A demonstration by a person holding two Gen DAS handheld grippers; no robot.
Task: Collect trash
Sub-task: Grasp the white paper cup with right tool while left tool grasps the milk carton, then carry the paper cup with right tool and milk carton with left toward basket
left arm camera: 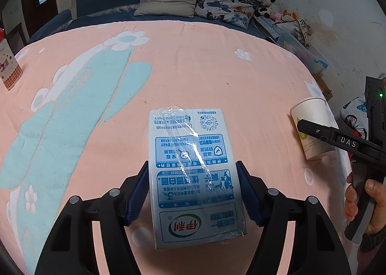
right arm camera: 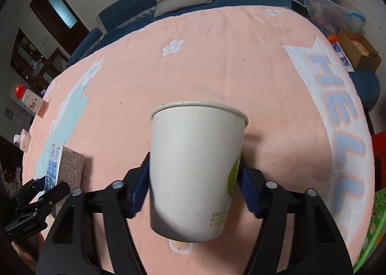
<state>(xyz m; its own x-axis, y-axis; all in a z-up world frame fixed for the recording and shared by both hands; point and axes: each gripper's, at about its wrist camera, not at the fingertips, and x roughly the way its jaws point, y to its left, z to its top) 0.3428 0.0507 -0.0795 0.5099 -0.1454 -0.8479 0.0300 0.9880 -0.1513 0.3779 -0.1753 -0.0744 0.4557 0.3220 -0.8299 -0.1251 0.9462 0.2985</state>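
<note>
My left gripper (left arm camera: 191, 173) is shut on a white and blue milk carton (left arm camera: 193, 178) with a straw wrapper on its face, held above the pink blanket (left arm camera: 193, 70). My right gripper (right arm camera: 194, 166) is shut on a white paper cup (right arm camera: 193, 166), upright, its rim toward the bed. The cup (left arm camera: 311, 127) and the right gripper also show at the right of the left wrist view. The carton (right arm camera: 65, 166) and the left gripper (right arm camera: 48, 190) show at the lower left of the right wrist view.
A patterned box (left arm camera: 9, 67) stands at the blanket's left edge. Pillows (left arm camera: 166, 0) and plush toys (left arm camera: 267, 6) lie at the bed's far end. A green basket (right arm camera: 371, 226) sits at the lower right, and a cardboard box (right arm camera: 359, 50) on the floor at right.
</note>
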